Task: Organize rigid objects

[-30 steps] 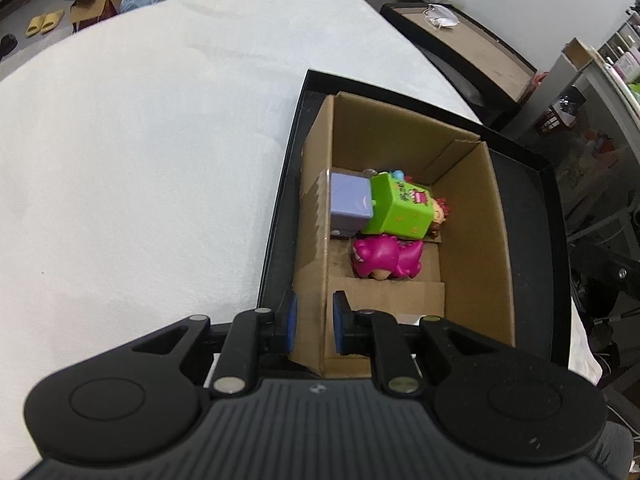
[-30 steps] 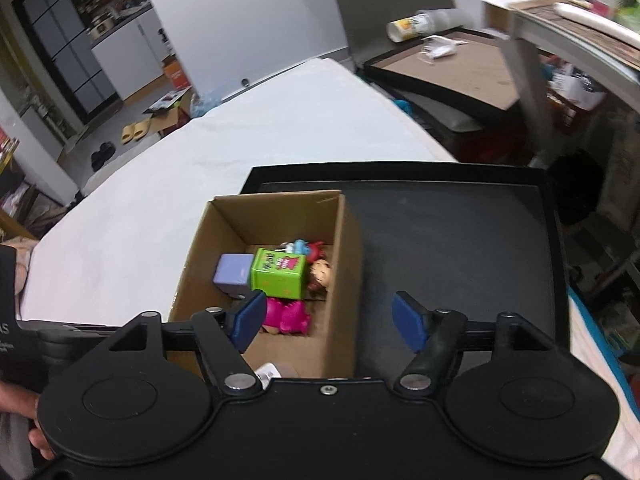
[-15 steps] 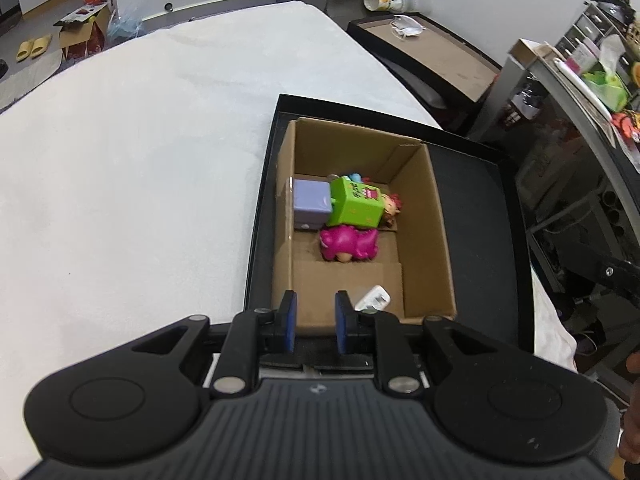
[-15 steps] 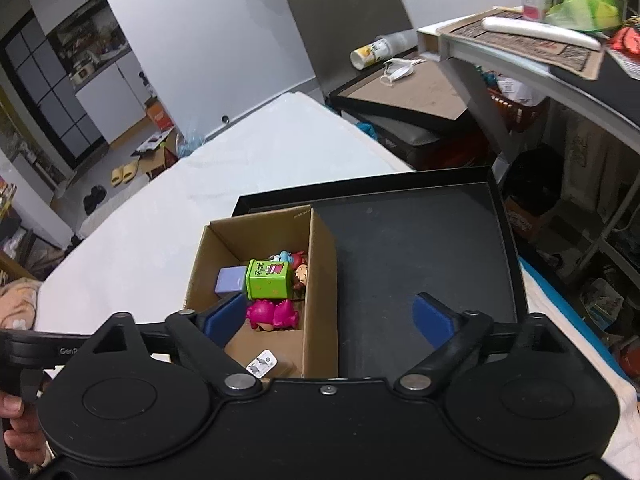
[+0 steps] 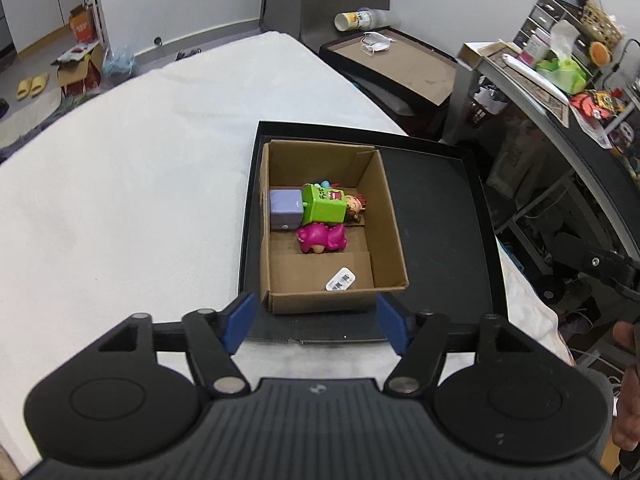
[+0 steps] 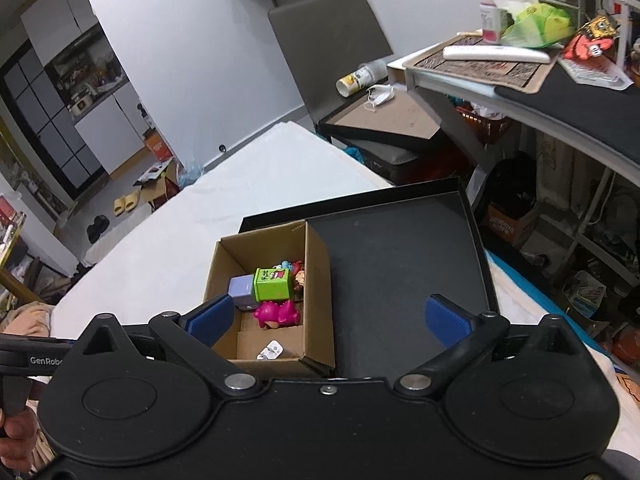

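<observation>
A: Our left gripper (image 5: 316, 322) has just let go of the cardboard box (image 5: 276, 264)'s near wall; its jaws have been opening and stand apart, empty, the box just beyond the fingertips.

B: Our right gripper (image 6: 326, 316) has widened too, holding nothing. The toys (image 6: 272, 288) sit in the box ahead of its left finger, so we judge the sorting finished.

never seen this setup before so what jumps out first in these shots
The bright toys stand out first: a lime-green plastic cube between a lavender plastic block and a magenta toy figure, bunched against the left wall of the open brown cardboard box. That box sits at the left end of a shallow black tray on the white cloth-covered table, and the tray's other half is bare.
</observation>
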The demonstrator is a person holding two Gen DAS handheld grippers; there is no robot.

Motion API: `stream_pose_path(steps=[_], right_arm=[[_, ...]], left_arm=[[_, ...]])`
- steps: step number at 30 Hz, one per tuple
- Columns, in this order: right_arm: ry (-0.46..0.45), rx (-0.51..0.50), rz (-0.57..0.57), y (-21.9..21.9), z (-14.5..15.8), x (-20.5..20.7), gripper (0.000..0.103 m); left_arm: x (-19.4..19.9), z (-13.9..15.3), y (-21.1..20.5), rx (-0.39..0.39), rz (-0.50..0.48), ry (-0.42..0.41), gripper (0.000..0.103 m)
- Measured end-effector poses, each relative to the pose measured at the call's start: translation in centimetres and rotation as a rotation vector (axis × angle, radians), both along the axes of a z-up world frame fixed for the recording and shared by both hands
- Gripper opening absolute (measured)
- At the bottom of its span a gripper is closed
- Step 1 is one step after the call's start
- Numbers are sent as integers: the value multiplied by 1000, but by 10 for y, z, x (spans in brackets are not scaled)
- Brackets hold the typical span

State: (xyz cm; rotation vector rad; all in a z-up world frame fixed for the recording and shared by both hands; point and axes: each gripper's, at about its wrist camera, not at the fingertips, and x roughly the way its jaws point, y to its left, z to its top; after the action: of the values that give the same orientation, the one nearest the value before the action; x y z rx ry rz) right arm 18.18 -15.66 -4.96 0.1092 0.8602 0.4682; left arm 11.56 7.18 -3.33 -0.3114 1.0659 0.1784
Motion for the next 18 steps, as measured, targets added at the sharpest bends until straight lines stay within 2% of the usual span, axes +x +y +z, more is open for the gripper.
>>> stream_pose_path(steps=[12,18], right_arm=[[-35,2,-12,-19,24,-33,103],[-51,-1,-18,-27,33,-48,103]], left_arm=[[-34,51,-33,75,-54,-98,78],[-55,64,-44,97,-51,-134,80]])
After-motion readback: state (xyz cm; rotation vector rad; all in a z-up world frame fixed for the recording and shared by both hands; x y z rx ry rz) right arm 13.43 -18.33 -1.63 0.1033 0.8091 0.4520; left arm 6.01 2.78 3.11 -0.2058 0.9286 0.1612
